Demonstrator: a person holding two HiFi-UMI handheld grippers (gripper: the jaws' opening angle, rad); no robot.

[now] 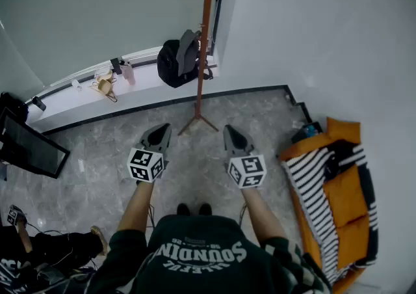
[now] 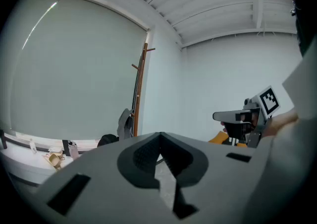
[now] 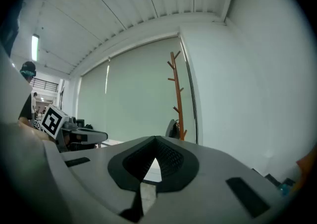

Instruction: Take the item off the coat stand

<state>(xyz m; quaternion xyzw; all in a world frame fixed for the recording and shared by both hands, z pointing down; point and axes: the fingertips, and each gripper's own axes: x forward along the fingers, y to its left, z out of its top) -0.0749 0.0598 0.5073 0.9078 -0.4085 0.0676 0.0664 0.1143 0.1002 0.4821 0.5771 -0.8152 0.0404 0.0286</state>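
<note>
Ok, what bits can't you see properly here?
Head view: the coat stand, top cut off by the upper edge.
Head view: things on the sill, too small to name.
Left gripper view: the backpack, bottom hidden behind the left hand-held gripper.

Dark green lettered T-shirt worn; left gripper and right gripper are grey.

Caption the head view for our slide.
Left gripper and right gripper, both shut, face a backpack on the coat stand.
</note>
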